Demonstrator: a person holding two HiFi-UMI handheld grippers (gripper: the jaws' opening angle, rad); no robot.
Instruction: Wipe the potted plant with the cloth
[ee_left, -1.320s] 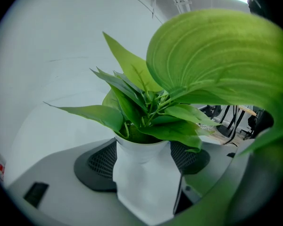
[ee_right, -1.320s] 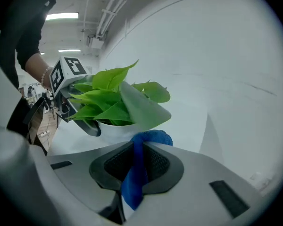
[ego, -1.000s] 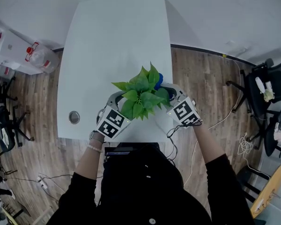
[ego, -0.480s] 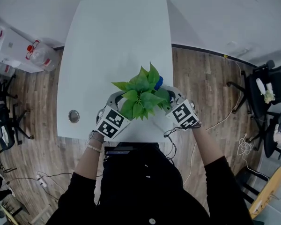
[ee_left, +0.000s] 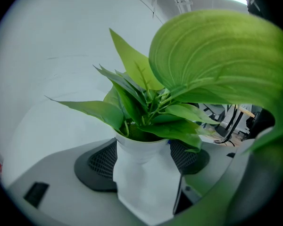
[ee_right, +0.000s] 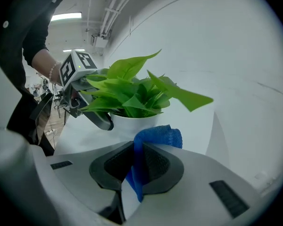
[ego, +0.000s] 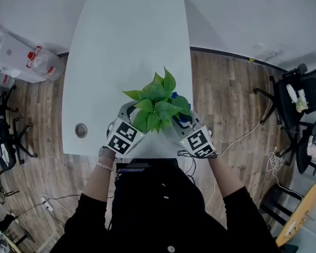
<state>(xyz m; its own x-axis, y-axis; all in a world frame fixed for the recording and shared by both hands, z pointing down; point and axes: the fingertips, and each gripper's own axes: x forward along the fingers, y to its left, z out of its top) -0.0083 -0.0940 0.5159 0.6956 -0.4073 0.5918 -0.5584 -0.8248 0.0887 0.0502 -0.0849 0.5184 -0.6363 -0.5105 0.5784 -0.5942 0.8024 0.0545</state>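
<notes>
A potted plant (ego: pixel 155 100) with broad green leaves stands near the front edge of the white table (ego: pixel 126 41). My left gripper (ee_left: pixel 144 155) is shut on its white pot (ee_left: pixel 144 178), one pad on each side. In the head view the left gripper (ego: pixel 127 116) is partly hidden under the leaves. My right gripper (ee_right: pixel 140 163) is shut on a blue cloth (ee_right: pixel 153 138), which sticks up out of the jaws just in front of the pot (ee_right: pixel 132 122). In the head view the cloth (ego: pixel 183 118) shows at the plant's right side, next to the right gripper (ego: pixel 188 124).
A round cable hole (ego: pixel 81 130) sits in the table's front left corner. Boxes and a plastic bottle (ego: pixel 42 62) lie on the wooden floor at the left. Office chairs (ego: pixel 300 96) and loose cables (ego: pixel 253 130) are at the right.
My right gripper with the cloth has slid toward the table's front edge and slightly left, along the plant's right side. The left gripper has kept its hold on the pot.
</notes>
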